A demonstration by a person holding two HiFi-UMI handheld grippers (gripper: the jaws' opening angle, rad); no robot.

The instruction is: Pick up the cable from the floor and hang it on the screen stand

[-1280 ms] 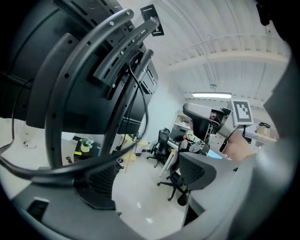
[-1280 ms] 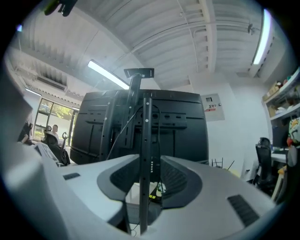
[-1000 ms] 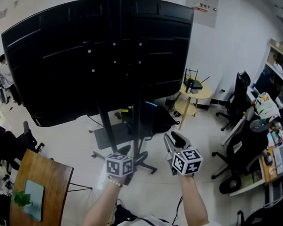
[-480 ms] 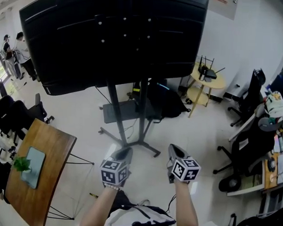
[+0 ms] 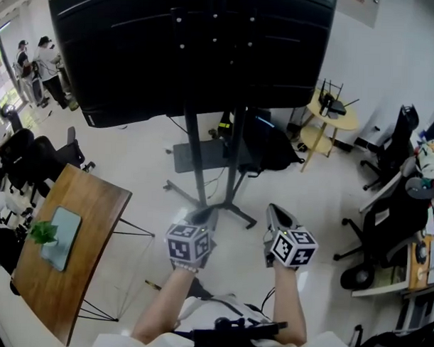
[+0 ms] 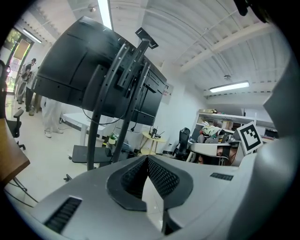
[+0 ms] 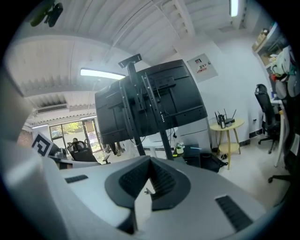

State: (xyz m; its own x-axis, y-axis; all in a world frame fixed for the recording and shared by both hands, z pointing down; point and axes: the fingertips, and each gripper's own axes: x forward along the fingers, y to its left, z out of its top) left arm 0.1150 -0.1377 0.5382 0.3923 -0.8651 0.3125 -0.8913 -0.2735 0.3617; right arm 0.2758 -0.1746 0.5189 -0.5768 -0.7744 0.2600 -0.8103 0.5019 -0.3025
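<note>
a: anything new since a second ago?
b: yes. drawn back from the screen stand (image 5: 216, 169), left gripper (image 5: 205, 220) and right gripper (image 5: 275, 210) alike, with the stand's foot now well apart from the tips. jaws just closing on both sides, too.
a: closing on the cable?
b: no. pressed together on nothing, left and right; only bare floor (image 5: 145, 195) beyond the tips.
a: so where to look for the cable?
b: hard to tell. possibly the thin dark line (image 5: 179, 125) draped under the screen (image 5: 193, 47) beside the posts; nothing clearly lying on the floor nearby.
a: meaning for the task?
b: looks like stepping away after letting go. likely hung already, though not confirmed.
</note>
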